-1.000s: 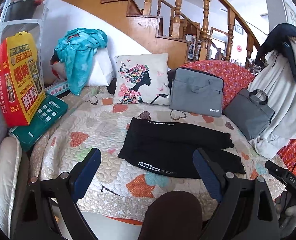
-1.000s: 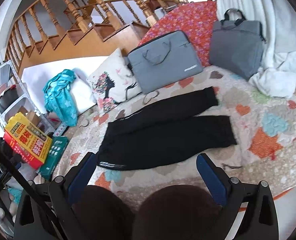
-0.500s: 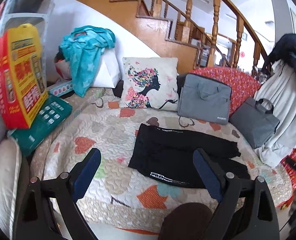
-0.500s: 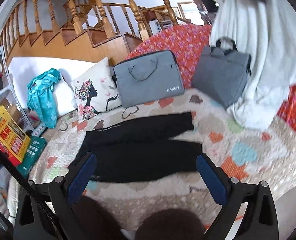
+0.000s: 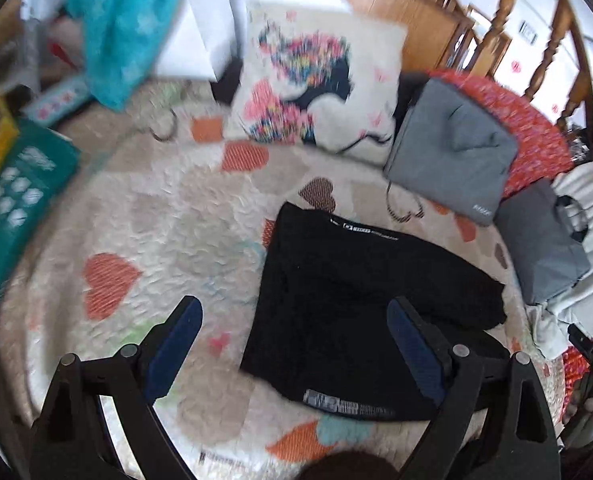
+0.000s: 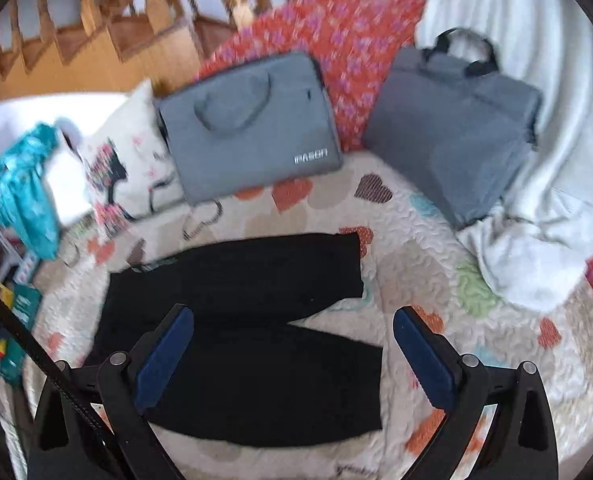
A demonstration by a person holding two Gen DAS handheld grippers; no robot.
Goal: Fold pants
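A: On the heart quilt (image 5: pixel 144 216), at about 5 o'clock in the left view: black pants (image 5: pixel 348 300), lying flat. Waist end toward 11 o'clock, white label down at 6.

B: And in the right view?

A: Same pants (image 6: pixel 248 320), near the middle and low. Two legs side by side, ends pointing to 3 o'clock, with a small gap between them.

B: Left claw?

A: Left gripper (image 5: pixel 296 344) spread wide, blue pads well apart. Nothing pinched. Hangs above the pants, one pad over the quilt at 8 o'clock, the other over black cloth at 4.

B: Right claw?

A: Right gripper (image 6: pixel 292 348) wide too. Empty. Left pad over the pants, right pad over the quilt (image 6: pixel 436 264) past the leg ends.

B: Touching the cloth?

A: Can't tell. Blurry.

B: Other stuff around?

A: Flower pillow (image 5: pixel 316 88) at 12 o'clock in the left view. Grey bag (image 5: pixel 452 148) at 2, just beside it. Darker grey bag (image 6: pixel 452 128) at 2 in the right view, leaning on white cloth (image 6: pixel 536 200). Teal blanket (image 5: pixel 124 20) up at 11.
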